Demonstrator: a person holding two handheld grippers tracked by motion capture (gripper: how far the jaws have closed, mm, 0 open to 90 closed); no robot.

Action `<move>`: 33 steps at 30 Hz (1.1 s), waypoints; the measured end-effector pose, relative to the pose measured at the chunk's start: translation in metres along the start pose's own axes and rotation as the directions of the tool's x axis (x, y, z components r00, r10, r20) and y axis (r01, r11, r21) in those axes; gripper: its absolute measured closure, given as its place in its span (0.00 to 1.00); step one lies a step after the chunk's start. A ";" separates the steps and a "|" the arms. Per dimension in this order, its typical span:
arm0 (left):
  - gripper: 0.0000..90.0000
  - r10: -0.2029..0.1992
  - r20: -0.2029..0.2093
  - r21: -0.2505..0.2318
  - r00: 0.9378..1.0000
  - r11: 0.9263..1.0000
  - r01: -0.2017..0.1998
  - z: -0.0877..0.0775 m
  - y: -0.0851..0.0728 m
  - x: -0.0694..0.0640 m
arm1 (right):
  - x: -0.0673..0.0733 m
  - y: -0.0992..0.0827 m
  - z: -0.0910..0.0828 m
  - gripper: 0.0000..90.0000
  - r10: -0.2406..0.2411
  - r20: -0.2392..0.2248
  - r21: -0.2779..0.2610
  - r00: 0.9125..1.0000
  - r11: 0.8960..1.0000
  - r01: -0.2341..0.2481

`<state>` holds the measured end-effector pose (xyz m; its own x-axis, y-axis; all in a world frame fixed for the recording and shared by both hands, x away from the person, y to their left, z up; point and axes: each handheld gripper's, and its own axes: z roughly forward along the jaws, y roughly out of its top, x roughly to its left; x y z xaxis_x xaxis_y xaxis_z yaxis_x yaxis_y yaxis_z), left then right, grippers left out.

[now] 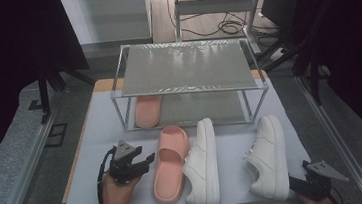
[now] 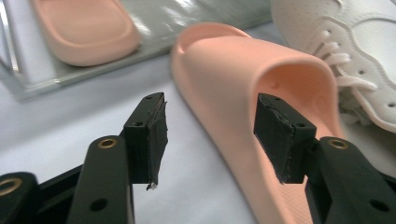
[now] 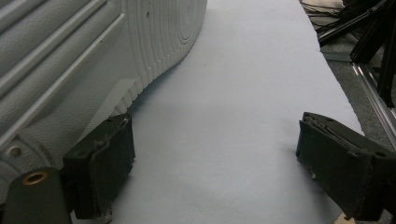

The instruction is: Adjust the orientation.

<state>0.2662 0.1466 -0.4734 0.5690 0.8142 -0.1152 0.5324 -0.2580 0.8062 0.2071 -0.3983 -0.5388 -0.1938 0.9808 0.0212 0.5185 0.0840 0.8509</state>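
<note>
I've got the left gripper (image 1: 147, 161) low over the table mat, jaws spread wide apart, nothing between them. In the left gripper view one pad (image 2: 280, 135) sits right at the outer wall of the pink slide (image 2: 243, 93), at its strap; I can't tell whether it touches. The other pad hangs over bare mat on the slide's far side from the sneakers.

My right gripper (image 1: 297, 185) is down at the near edge of the mat, jaws also wide apart and empty. In the right gripper view its one pad (image 3: 100, 163) is just beside the heel of the right-hand white sneaker (image 3: 93, 60); contact is unclear.

Working outward from the pink slide: the other white sneaker (image 1: 202, 162) lies on its side, touching the slide's sneaker-side edge. The right-hand sneaker stands upright beyond that one, apart from it. Behind the slide's toe stands the two-tier metal rack (image 1: 185, 66), and on its lower shelf, at the end nearer the slide, rests the second pink slide (image 1: 148, 111). Everything sits on the pale mat (image 1: 102, 134).
</note>
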 end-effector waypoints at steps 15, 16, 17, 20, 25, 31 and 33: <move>0.65 0.001 0.001 0.021 1.000 1.000 -0.001 0.033 0.000 -0.007 | 0.000 0.000 0.000 0.13 0.000 0.000 0.000 1.000 1.000 0.000; 0.65 0.000 0.000 0.020 1.000 1.000 0.000 0.034 0.000 -0.008 | 0.000 0.000 0.000 0.13 0.000 0.000 0.000 1.000 1.000 0.000; 0.67 -0.002 0.003 0.018 1.000 1.000 0.002 0.036 0.000 -0.008 | 0.000 0.000 0.000 0.13 0.000 0.000 0.000 1.000 1.000 0.000; 0.71 -0.002 0.000 0.012 1.000 1.000 0.002 0.038 0.003 -0.009 | 0.000 0.000 0.000 0.13 0.000 0.000 0.000 1.000 1.000 0.000; 0.77 0.003 -0.013 0.016 1.000 1.000 -0.003 0.039 0.006 -0.012 | 0.000 0.000 0.000 0.13 0.000 0.000 0.000 1.000 1.000 0.000; 0.83 0.010 -0.050 0.022 0.999 1.000 -0.009 0.039 0.010 -0.012 | 0.000 0.000 0.000 0.13 -0.001 -0.001 0.000 1.000 1.000 0.001; 0.84 0.010 -0.054 0.023 0.998 1.000 -0.009 0.039 0.011 -0.011 | 0.000 0.000 0.000 0.13 -0.001 -0.001 0.001 1.000 1.000 0.001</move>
<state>0.2906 0.1147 -0.4855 0.5395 0.8386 -0.0757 0.5420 -0.2770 0.7934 0.2071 -0.3984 -0.5388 -0.1947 0.9806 0.0210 0.5188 0.0848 0.8507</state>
